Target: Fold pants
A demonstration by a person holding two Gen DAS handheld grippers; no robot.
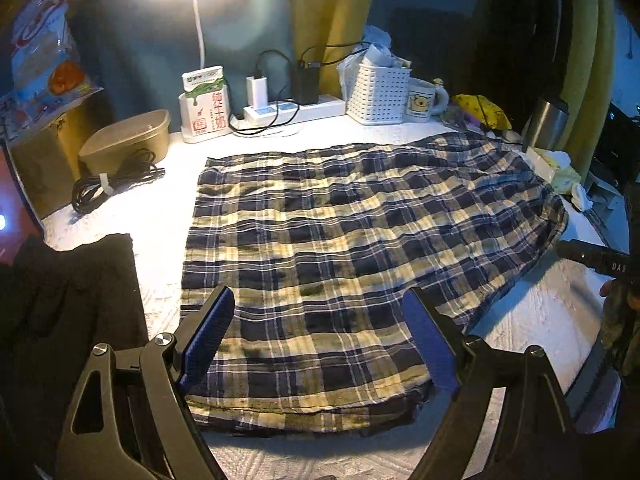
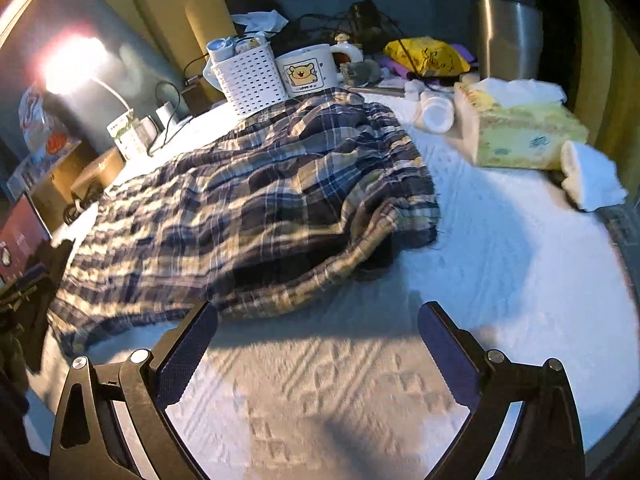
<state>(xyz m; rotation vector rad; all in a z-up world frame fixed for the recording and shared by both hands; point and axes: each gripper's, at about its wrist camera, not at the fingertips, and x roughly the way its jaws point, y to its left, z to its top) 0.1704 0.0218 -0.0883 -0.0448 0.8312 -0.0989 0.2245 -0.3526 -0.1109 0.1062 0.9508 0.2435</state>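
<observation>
The plaid pants (image 1: 340, 248) lie spread flat on the white cloth-covered table (image 1: 160, 216), dark blue and cream checks, folded lengthwise. My left gripper (image 1: 320, 332) is open and empty, hovering over their near end. In the right wrist view the pants (image 2: 248, 200) show a rumpled waist end nearest me. My right gripper (image 2: 318, 344) is open and empty, just short of that waist edge, above the bare table (image 2: 500, 240). The right gripper's black body also shows at the right edge of the left wrist view (image 1: 596, 258).
A black garment (image 1: 68, 304) lies at the left. At the back stand a milk carton (image 1: 206, 100), power strip (image 1: 292, 110), white basket (image 1: 378, 92), mug (image 2: 306, 70), steel flask (image 2: 508, 36). A tissue box (image 2: 520, 136) sits at right; a cable coil (image 1: 116, 180) at left.
</observation>
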